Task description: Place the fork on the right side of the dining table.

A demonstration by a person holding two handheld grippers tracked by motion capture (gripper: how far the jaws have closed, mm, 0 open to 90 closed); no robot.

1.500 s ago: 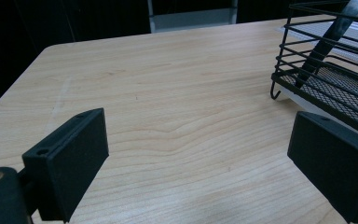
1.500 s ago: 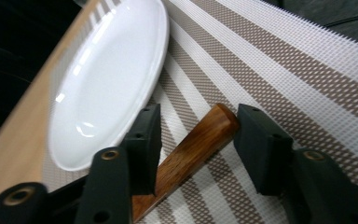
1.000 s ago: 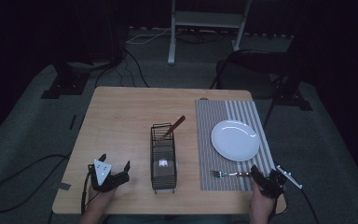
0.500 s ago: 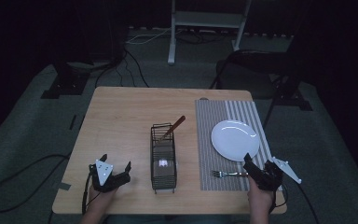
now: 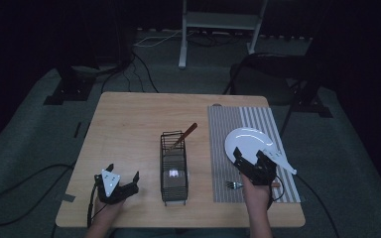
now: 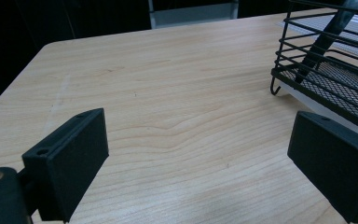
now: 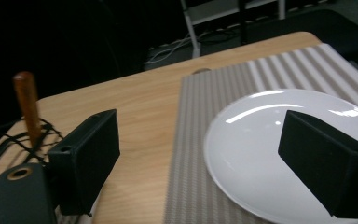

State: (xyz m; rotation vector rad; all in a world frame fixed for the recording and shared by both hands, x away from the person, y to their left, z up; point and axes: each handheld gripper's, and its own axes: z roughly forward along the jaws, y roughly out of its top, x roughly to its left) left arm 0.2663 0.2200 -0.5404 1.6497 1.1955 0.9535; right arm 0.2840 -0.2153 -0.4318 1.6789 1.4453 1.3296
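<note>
Tabletop [image 5: 129,129]: light wood, rectangular, seen whole in the high view.

Mat [image 5: 233,119]: grey, striped, laid along the right edge from far to near.

Plate [image 5: 245,141]: white, round, resting on the mat near its middle; near rim partly covered by the right gripper in the high view.

Basket [image 5: 173,166]: black wire, long and narrow, set at the middle of the near half, just left of the mat. Brown-handled utensil [image 5: 186,135] standing in its far end, tilted toward the far right corner. Small pale item on the basket floor, too dim to identify.

Right gripper [image 5: 254,159]: held over the mat at the plate's near rim. Fingers [image 7: 86,158] spread wide, nothing between them; plate visible through the gap in the right gripper view.

Left gripper [image 5: 124,177]: near the near-left corner, well apart from the basket. Fingers [image 6: 70,156] spread wide over bare wood, nothing held.

Fork [image 5: 234,185]: lying on the mat's near end, tines toward the basket, handle hidden under the right hand.
</note>
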